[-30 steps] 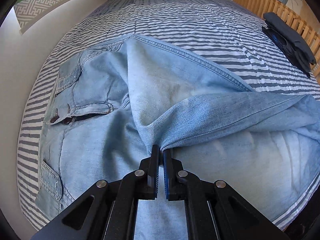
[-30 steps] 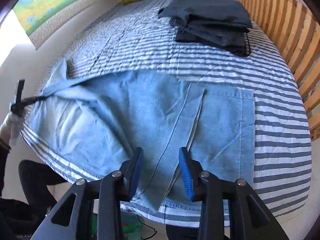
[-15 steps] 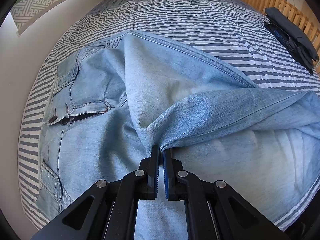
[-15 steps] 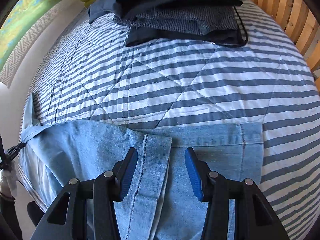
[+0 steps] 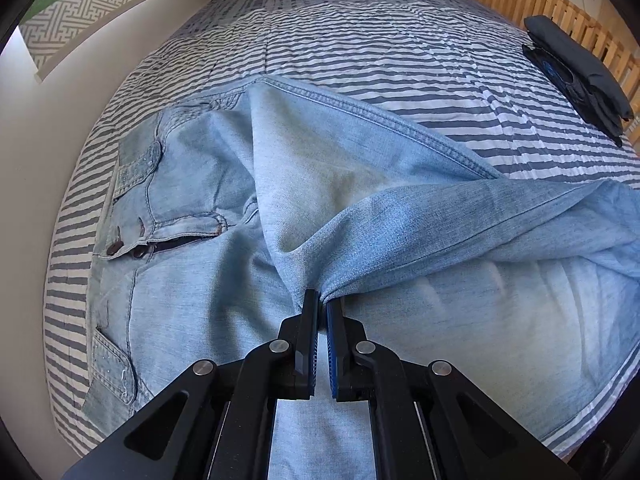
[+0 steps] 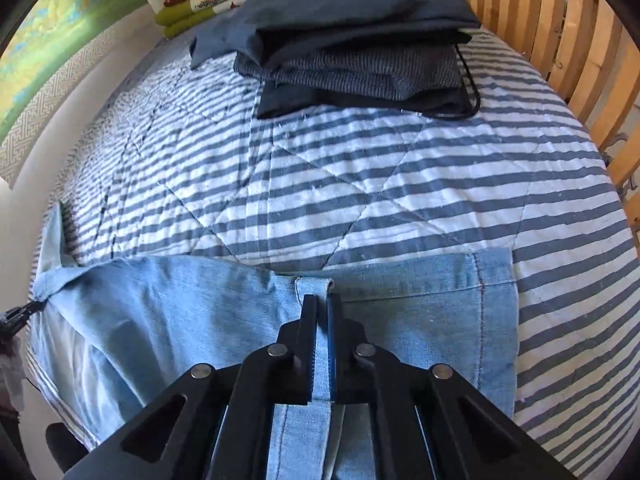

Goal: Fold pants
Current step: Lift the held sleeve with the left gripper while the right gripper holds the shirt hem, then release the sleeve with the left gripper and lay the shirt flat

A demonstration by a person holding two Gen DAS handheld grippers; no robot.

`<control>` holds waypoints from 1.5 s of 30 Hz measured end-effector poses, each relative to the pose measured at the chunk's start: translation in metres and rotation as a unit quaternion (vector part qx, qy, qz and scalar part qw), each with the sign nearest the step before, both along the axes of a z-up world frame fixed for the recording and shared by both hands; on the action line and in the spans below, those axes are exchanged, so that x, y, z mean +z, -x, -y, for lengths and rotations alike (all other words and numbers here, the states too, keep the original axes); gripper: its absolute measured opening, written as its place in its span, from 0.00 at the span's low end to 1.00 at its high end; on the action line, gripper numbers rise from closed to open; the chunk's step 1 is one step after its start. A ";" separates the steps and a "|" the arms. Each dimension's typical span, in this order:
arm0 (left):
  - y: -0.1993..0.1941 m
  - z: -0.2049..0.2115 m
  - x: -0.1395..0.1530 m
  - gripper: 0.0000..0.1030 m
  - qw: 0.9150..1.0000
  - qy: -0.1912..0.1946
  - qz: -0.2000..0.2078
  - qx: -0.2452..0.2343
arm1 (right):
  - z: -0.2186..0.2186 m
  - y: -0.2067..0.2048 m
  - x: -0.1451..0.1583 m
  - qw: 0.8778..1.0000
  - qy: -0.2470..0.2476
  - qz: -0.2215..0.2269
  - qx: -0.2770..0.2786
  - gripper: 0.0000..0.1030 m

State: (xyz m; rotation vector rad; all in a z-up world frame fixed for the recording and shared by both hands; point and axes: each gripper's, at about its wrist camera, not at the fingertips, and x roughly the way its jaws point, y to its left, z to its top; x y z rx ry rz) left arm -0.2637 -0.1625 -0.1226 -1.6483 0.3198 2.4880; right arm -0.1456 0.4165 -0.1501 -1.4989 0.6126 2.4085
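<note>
both grippers clenched on the jeans [image 5: 208, 288]: left gripper [image 5: 322, 309] mid-leg, right gripper [image 6: 319, 308] at the hem; the leg's long axis runs between them along the bed's [image 6: 360, 184] near edge

Light-blue jeans [image 5: 224, 184] lie on a blue-and-white striped bedspread [image 5: 360, 52].

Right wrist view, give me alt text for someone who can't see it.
The right gripper has just closed on the hem of a leg of light blue jeans, which lie spread on a blue and white striped quilt. Farther back, a stack of folded dark clothes sits beside a wooden slatted rail.
</note>
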 end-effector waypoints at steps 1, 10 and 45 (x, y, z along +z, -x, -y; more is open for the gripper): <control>0.001 0.000 0.003 0.03 1.000 0.000 -0.002 0.000 | 0.002 -0.001 0.010 1.000 -0.008 -0.010 0.006 0.04; 0.016 -0.004 0.026 0.03 1.000 -0.009 -0.019 0.001 | 0.008 0.011 0.053 0.996 -0.074 -0.039 0.014 0.03; -0.007 -0.024 0.070 0.38 0.995 -0.097 -0.012 -0.032 | -0.016 -0.098 0.055 0.994 -0.106 -0.015 -0.018 0.12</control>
